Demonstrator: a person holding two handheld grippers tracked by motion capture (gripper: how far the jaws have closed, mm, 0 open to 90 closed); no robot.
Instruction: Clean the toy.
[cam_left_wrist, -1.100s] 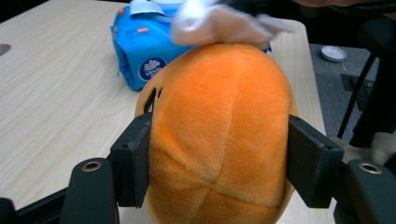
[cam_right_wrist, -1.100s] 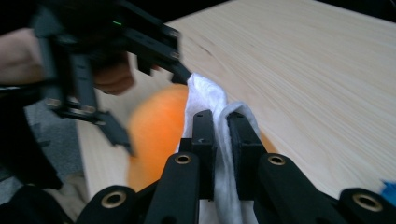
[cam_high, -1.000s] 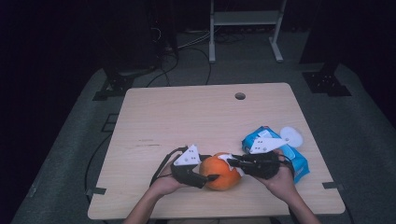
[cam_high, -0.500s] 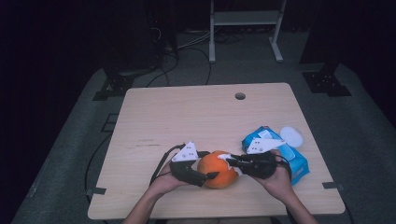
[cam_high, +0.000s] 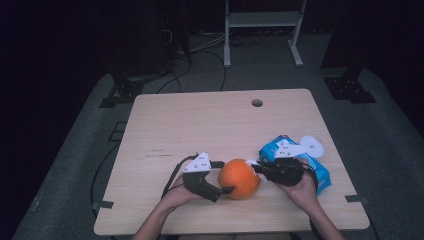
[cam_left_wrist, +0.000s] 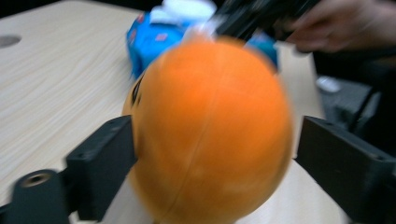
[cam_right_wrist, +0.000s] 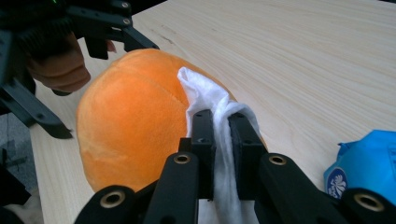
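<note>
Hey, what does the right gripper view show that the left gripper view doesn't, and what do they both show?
Right gripper view alone: a white wipe pinched between the right tongs, draped against the orange plush ball, with the left tongs' black jaws behind the ball. Left gripper view alone: the left tongs' jaws, which have just been opening, either side of the ball, the right one clear of it; the other hand beyond. Both share: the ball, the wooden table and the blue wipes pack.

Orange plush ball (cam_left_wrist: 210, 130) blurred, bottom cut off; blue packet (cam_left_wrist: 149, 39) partly hidden behind.
</note>
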